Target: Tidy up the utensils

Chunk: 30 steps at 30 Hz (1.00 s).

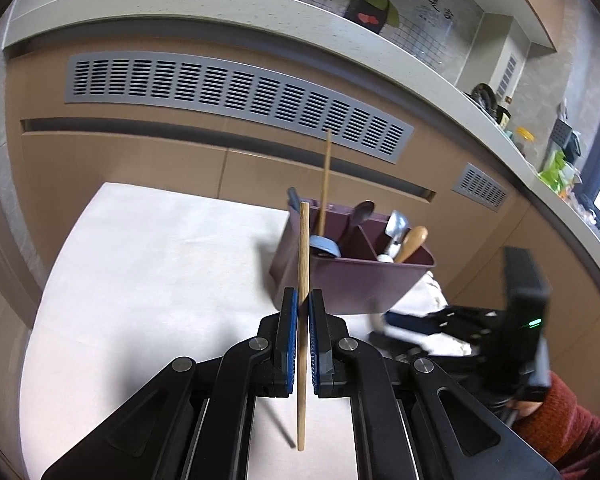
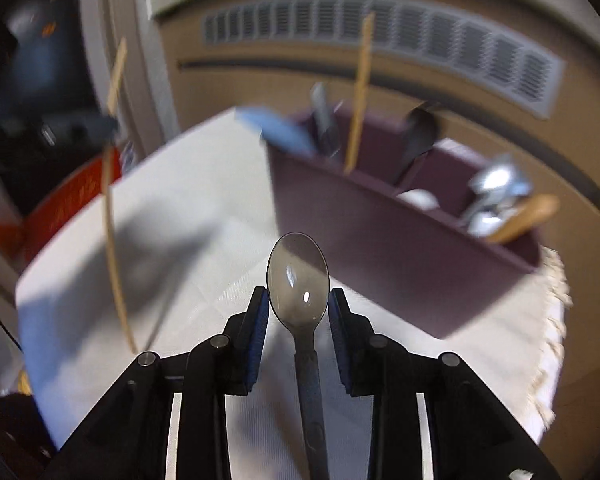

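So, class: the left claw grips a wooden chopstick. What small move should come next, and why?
Probably carry the chopstick forward and right, over the organizer's left compartment. The left claw is shut on it, held upright, and another chopstick already stands there.
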Motion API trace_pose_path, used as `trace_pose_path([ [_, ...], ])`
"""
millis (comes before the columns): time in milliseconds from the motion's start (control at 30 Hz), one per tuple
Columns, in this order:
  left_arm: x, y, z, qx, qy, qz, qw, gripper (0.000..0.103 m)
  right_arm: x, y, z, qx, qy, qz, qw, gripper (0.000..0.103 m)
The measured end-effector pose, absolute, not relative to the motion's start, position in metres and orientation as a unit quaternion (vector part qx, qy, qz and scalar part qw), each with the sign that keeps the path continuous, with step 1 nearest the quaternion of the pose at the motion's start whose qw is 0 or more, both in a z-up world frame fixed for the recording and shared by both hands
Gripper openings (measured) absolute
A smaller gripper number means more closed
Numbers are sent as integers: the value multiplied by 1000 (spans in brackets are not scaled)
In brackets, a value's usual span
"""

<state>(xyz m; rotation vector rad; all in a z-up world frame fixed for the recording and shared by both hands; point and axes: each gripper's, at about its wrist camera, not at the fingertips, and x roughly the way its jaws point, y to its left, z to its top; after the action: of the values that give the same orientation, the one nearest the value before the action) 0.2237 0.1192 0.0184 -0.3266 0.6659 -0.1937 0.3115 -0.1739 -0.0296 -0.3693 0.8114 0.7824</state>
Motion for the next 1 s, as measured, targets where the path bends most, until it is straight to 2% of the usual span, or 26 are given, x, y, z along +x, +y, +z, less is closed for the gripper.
trace_pose_path([
  [100,222,111,22,-154,323,-104,928,5,300,-197,-8,-149,369,351,848,25],
  [133,221,109,23,-154,322,-107,928,5,298,-203,-2,-139,366,348,852,0],
  [167,221,107,25,-153,321,-111,928,5,295,-208,6,-129,367,348,853,6],
  [367,223,91,37,-143,316,-125,929,5,292,-237,51,-94,327,332,880,6],
  [500,222,86,37,-143,320,-133,927,5,297,-242,55,-95,328,328,881,6],
  [600,223,89,33,-146,324,-130,926,5,306,-240,31,-110,377,356,848,10],
  [667,224,93,29,-150,327,-126,924,6,309,-229,4,-126,406,372,825,30],
  [833,224,108,20,-160,338,-107,921,6,312,-195,-57,-175,453,377,789,32],
  [1000,222,123,15,-171,340,-94,920,6,327,-165,-79,-201,454,369,786,32],
])
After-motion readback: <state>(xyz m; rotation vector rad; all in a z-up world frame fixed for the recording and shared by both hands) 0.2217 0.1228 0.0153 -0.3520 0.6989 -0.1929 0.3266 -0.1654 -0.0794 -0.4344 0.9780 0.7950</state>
